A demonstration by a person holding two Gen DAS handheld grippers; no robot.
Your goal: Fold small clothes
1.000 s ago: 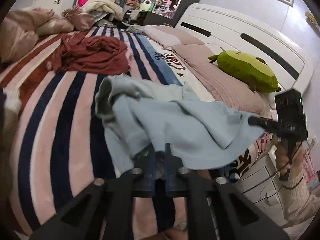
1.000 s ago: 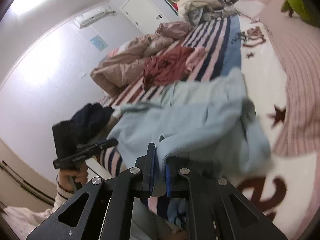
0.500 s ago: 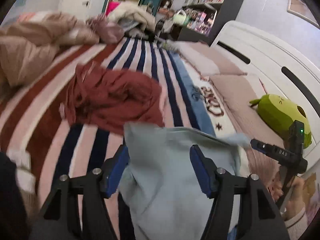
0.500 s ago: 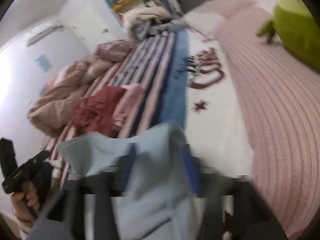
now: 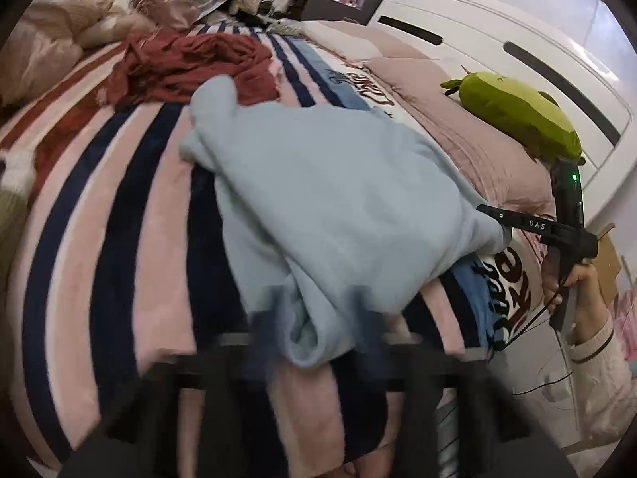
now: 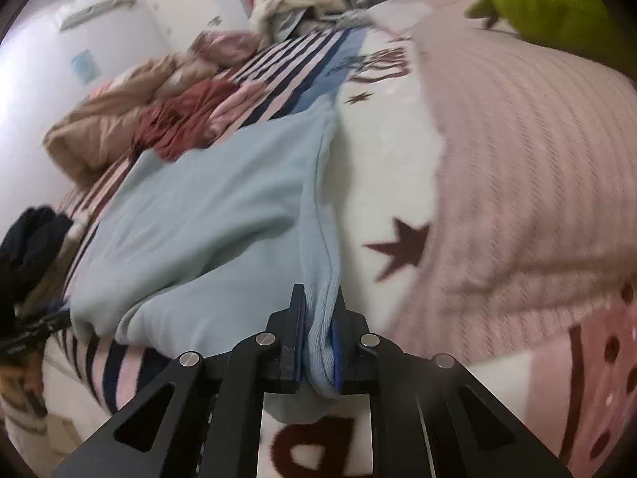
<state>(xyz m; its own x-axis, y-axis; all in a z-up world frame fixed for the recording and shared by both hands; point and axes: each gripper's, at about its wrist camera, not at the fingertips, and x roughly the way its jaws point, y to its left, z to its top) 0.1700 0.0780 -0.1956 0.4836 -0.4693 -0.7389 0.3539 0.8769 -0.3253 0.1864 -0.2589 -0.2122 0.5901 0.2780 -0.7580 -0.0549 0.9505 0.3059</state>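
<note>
While the striped blanket (image 5: 119, 207) is spreading under everything as the broadest surface, the pale blue garment (image 5: 338, 199) is lying across its middle, stretching from the dark red pile of cloth (image 5: 191, 63) at the far end down to the near edge of the bed. Beside it, a ribbed pink cover (image 6: 517, 167) is bulging on the side toward the white headboard (image 5: 497, 51), and a green plush toy (image 5: 517, 115) is resting on top of that cover.

You are holding the right gripper (image 6: 318, 334) low over the blanket's white patch with the brown star (image 6: 402, 247), and its two fingers are clamping the garment's ribbed edge between the blue pads, which are pressing on the fabric from both sides. In the left wrist view your right hand (image 5: 577, 290) is gripping that tool's handle at the garment's far corner.

Your left gripper (image 5: 314, 338) is blurring at the bottom of its own view; its jaws are closing, with a rolled fold of the blue garment sitting between them, and I cannot tell whether the pads are already pressing on it.
</note>
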